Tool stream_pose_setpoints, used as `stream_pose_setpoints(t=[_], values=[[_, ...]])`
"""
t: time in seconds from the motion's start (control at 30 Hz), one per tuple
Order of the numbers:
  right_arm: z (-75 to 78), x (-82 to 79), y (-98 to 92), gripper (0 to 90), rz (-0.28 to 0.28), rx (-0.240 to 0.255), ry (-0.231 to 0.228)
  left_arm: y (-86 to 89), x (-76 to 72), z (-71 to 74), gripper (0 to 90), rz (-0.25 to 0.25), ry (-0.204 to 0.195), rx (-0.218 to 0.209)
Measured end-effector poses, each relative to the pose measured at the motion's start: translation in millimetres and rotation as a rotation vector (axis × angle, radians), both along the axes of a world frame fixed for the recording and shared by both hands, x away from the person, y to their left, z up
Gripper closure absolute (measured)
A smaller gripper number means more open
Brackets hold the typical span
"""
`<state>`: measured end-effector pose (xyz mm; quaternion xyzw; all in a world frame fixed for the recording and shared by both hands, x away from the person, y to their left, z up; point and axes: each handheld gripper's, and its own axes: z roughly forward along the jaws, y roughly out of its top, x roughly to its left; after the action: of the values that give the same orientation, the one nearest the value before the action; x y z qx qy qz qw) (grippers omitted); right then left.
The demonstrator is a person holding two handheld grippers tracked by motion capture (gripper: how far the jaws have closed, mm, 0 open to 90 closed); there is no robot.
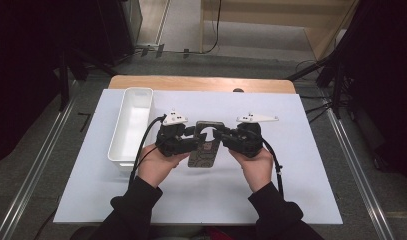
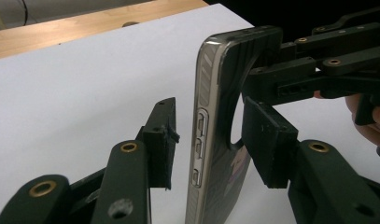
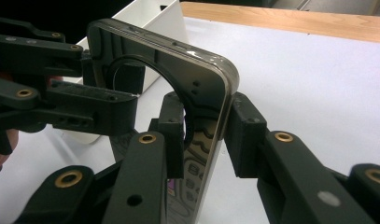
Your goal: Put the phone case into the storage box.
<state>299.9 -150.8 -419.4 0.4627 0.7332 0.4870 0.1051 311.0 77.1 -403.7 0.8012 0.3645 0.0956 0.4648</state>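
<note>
A phone case [image 1: 206, 145] with a dark patterned back and a metallic rim is held off the white mat between both grippers. My right gripper [image 1: 220, 135] is shut on it: in the right gripper view [image 3: 206, 135] one pad sits inside the case [image 3: 178, 56] by the round camera cut-out and the other presses the outer rim. My left gripper [image 1: 193, 136] straddles the opposite long edge. In the left gripper view [image 2: 214, 137] the case [image 2: 220, 93] stands between the jaws, side buttons facing me, with a clear gap to the left pad [image 2: 162, 140].
A long white tray [image 1: 131, 125] lies on the mat [image 1: 291, 165] to the left of my hands, its corner [image 3: 150, 18] behind the case. The wooden table edge [image 1: 201, 82] runs along the far side. Cables trail from both grippers toward the person.
</note>
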Motion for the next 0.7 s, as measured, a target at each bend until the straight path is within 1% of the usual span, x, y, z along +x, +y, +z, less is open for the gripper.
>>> stream_pose_setpoints(t=[0.07,0.1,0.13,0.23,0.3,0.33,0.4,0.47,0.57,0.6,0.7], values=[[-0.2,-0.1,0.4,68.7,0.003,-0.003,-0.001,0.0,0.1,-0.1,56.3,0.002,0.001,0.005],[-0.2,-0.2,0.7,68.7,0.005,-0.003,0.0,0.4,0.5,-0.3,56.7,0.01,0.012,0.004],[-0.3,-0.2,1.0,68.7,0.006,-0.005,-0.002,0.8,0.1,-0.4,61.2,0.008,0.006,0.001],[-0.2,-0.6,1.8,68.7,0.005,-0.008,-0.003,1.0,0.5,-0.3,61.9,0.013,0.009,0.001],[-0.1,-1.2,3.2,68.7,0.007,-0.01,-0.005,1.4,0.3,0.1,61.9,0.02,0.003,0.002],[0.0,-1.6,3.7,68.7,0.007,-0.009,-0.003,1.2,0.4,0.4,62.0,0.023,0.008,0.007],[0.0,-1.8,4.4,68.8,0.009,-0.012,-0.007,1.1,0.2,0.3,65.1,0.027,0.007,0.014],[0.1,-2.2,5.2,68.8,0.006,-0.016,-0.006,0.6,-0.1,0.1,65.1,0.031,0.006,0.015],[0.1,-2.4,5.8,68.8,0.007,-0.016,-0.007,-0.3,-0.8,0.5,67.4,0.034,0.005,0.024],[0.1,-2.5,6.1,68.9,0.008,-0.017,-0.007,-0.5,-0.9,0.4,69.5,0.035,0.003,0.025],[0.1,-2.9,6.9,69.0,0.009,-0.019,-0.009,-0.5,-0.8,0.3,70.1,0.039,0.006,0.026]])
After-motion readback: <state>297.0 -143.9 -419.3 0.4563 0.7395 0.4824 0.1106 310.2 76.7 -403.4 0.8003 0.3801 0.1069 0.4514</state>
